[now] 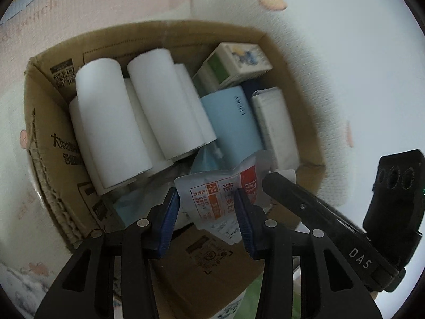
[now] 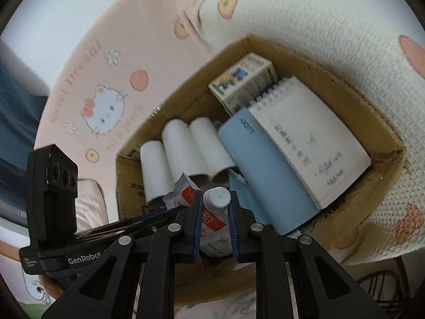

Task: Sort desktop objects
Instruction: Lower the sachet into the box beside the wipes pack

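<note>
Spouted pouch (image 2: 212,212): soft, light, crumply; right tongs (image 2: 214,210) clench its stiff cap end over the cardboard box (image 2: 393,143); left tongs (image 1: 207,212) released.

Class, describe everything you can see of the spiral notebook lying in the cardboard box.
The spiral notebook has a wire coil along its top edge and a white page bearing dark handwriting. It looks like a thick paper pad, lying tilted inside the cardboard box near the right wall. The pale blue case sits along its left edge, and a printed carton stands just beyond the coil.
</note>
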### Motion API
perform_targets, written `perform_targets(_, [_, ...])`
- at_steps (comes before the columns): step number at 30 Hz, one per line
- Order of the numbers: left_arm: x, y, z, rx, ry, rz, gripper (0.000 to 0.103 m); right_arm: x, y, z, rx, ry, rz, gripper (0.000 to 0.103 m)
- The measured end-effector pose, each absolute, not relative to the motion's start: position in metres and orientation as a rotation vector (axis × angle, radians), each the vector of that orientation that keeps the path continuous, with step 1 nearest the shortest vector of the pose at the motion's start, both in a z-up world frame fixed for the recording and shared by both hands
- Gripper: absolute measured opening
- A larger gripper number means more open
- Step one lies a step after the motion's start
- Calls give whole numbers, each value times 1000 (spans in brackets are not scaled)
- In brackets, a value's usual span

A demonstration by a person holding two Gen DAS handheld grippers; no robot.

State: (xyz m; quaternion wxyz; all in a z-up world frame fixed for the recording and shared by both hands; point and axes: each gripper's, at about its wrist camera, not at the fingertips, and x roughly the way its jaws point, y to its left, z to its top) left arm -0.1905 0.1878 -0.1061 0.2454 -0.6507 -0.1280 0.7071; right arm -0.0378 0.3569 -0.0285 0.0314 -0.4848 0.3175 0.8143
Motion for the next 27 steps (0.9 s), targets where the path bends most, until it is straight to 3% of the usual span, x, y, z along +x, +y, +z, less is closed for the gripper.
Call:
perform_targets(9, [-198, 204, -129, -1971, -172, 1871, 39, -60, 361, -47, -1712, 935, 2405, 16])
perform_targets(23, [-172, 189, -114, -1938, 124, 1881, 44, -80, 337, -64, -1915, 864, 2334, 16])
perform_targets(27, [-169, 180, -106, -1905, 184, 1918, 45, -89, 321, -80, -1995, 622, 2235, 15])
